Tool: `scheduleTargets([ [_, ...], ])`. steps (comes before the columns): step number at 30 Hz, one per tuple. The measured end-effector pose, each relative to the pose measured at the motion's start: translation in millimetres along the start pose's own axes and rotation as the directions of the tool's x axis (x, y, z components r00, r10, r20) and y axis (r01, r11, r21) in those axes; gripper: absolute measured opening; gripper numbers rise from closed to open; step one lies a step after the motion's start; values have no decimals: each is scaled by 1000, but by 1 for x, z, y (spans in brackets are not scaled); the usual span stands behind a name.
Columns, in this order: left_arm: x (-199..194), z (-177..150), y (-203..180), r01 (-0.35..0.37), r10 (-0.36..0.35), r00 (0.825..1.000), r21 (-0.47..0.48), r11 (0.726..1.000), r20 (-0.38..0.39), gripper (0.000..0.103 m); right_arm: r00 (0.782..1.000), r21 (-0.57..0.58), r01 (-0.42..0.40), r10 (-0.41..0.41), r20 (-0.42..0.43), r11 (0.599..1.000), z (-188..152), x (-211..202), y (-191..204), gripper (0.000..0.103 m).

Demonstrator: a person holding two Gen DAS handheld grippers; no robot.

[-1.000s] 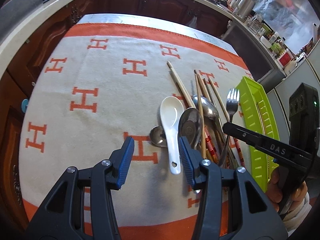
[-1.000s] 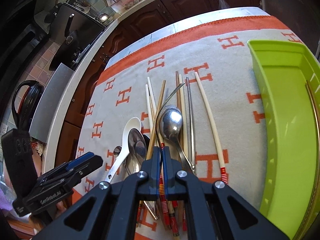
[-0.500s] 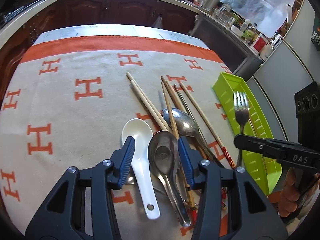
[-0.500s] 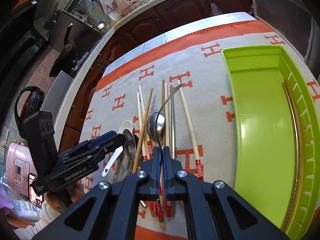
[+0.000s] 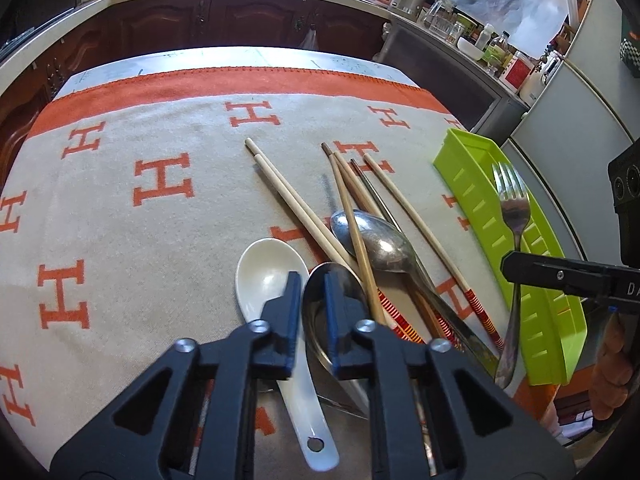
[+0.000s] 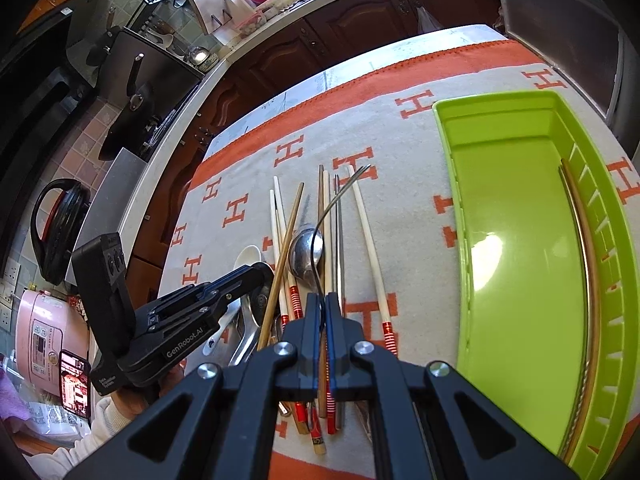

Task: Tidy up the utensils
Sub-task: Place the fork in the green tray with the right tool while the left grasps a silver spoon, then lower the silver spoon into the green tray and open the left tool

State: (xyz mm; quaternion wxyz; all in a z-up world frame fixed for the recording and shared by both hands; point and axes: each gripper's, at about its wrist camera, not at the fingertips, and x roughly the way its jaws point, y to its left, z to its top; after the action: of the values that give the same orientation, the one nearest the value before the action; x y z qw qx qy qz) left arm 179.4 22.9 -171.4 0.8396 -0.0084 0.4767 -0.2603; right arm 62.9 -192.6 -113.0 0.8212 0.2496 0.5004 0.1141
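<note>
- Left gripper [image 5: 309, 280], lower centre: jaws closing on the rim of the steel spoon [image 5: 320, 320], white spoon [image 5: 272, 276] lying alongside.
- Right gripper [image 6: 321, 300]: jaws clamping the fork [image 5: 513, 216] handle.
- Chopsticks [image 5: 296, 204] lying mid-frame.
- Green tray [image 6: 520, 240] sitting at right.

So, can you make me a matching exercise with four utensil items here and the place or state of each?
Things:
1. fork
2. white spoon
3. green tray
4. steel spoon

Places or states:
A. on the cloth, right of the utensil pile
B. held up in the right hand-held gripper
C. rim between the fingers of the left hand-held gripper
D. lying on the cloth, not gripped

Pairs: 1-B, 2-D, 3-A, 4-C
</note>
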Motion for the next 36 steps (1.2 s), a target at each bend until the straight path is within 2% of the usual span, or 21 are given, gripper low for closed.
scheduleTargets([
  [7, -17, -3, 0, -13, 15, 998, -36, 999, 62, 0, 1000, 3, -6, 6, 12, 1000, -2, -6, 1, 2],
  [20, -81, -11, -15, 50, -41, 991, -64, 997, 124, 0, 996, -12, -28, 29, 80, 1000, -11, -41, 4, 2],
  [25, -108, -6, -41, 50, -43, 989, -51, 997, 144, 0, 994, 2, -25, 25, 109, 1000, -17, -63, -10, 2],
  [28, -116, 0, -69, 35, -31, 988, -25, 999, 149, 0, 994, -5, -13, 13, 108, 1000, -20, -75, -21, 2],
  [36, -99, 17, -154, 26, -34, 994, 71, 997, 109, 0, 993, -21, 74, -72, 94, 997, -19, -95, -56, 3],
])
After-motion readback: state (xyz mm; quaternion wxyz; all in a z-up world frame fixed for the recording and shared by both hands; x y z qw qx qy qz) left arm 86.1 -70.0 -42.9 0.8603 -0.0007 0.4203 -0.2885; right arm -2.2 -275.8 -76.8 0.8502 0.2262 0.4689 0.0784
